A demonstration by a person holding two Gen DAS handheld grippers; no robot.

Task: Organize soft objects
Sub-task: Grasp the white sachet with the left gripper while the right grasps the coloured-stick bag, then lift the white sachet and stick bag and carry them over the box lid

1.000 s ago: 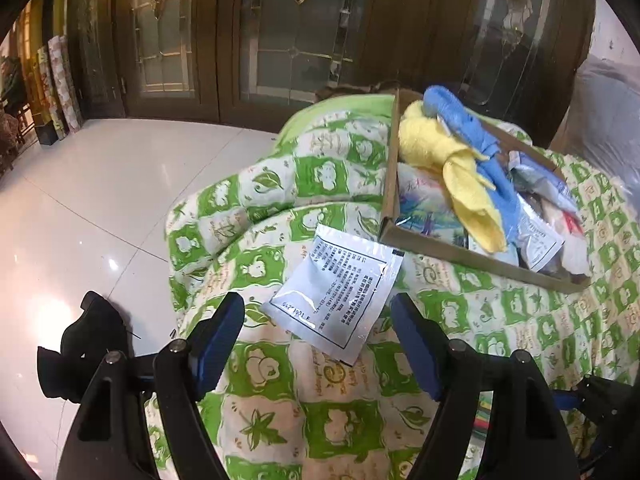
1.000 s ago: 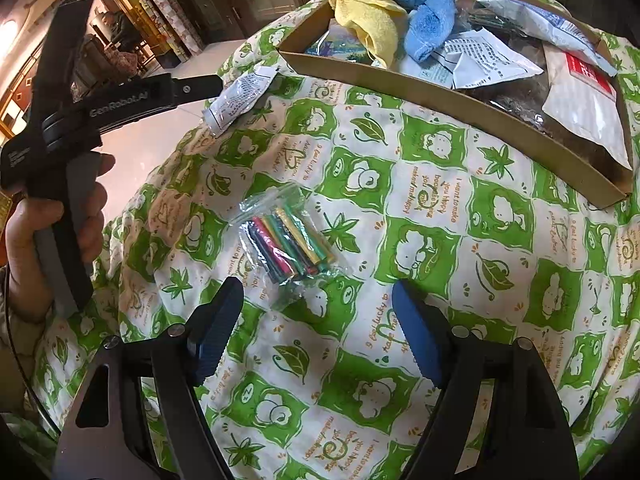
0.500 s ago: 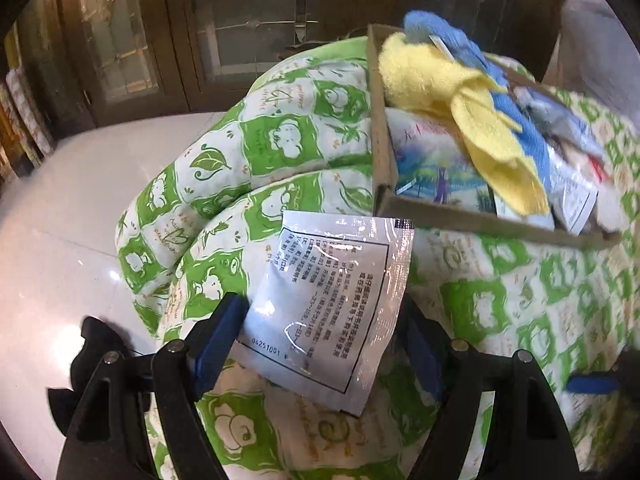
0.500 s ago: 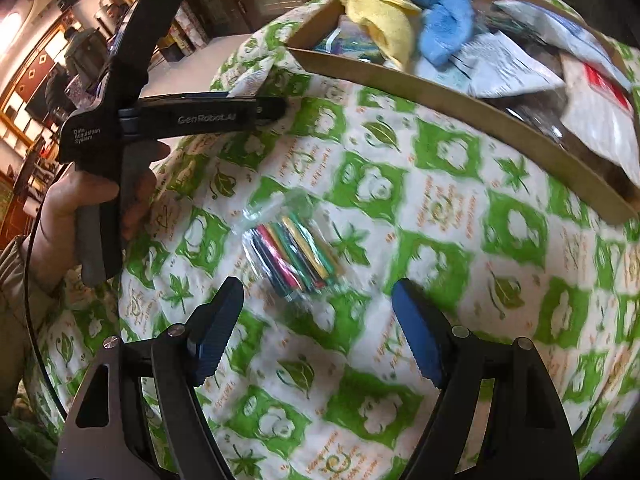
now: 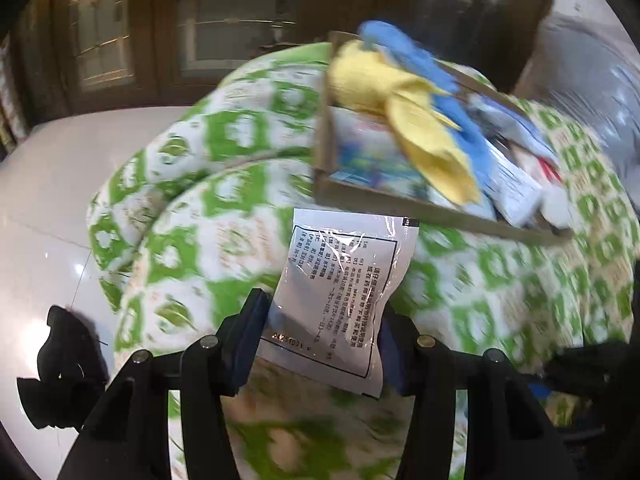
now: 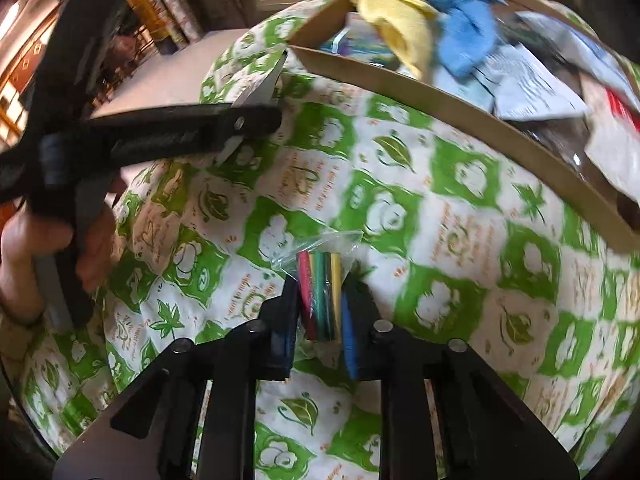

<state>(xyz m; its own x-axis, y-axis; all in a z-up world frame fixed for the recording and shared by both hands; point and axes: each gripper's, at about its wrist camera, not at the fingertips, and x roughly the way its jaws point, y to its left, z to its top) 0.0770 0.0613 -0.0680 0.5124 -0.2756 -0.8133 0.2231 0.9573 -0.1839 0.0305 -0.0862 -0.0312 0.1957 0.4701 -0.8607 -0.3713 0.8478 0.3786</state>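
Both grabs landed within the last second: the left hand-held gripper (image 5: pixel 320 332), wide open and short of the white sachet (image 5: pixel 340 292) a second ago, is now clenched on the sachet's lower half, pads on both side edges. The right hand-held gripper (image 6: pixel 320 320) went the same way, open over the clear bag of coloured sticks (image 6: pixel 320 288) then, now clamped on the bag with the sticks bunched upright between its pads. Both views are smeared, so both tools are likely moving; I can't tell whether either item is clear of the quilt (image 6: pixel 440 200) yet. My read: pick step done for both, next is the carry to the cardboard tray (image 6: pixel 440 104), which sits on the green-and-white quilt just beyond both items. Tray is already crowded: yellow cloth (image 5: pixel 400 108) and blue cloth (image 5: pixel 440 92) draped over the near-left corner, printed packets (image 6: pixel 528 88) and other pouches filling the rest. Free drop space looks tight, and the cloths overhang the wall where the sachet would go in. Other risks: the near tray wall has to be cleared on the way in, the sachet is floppy and held low so its top may catch that wall, and the two tools are close together; the left one (image 6: pixel 160 136) with the person's hand (image 6: pixel 40 248) fills the right view's left side, so converging on the same corner could clash.
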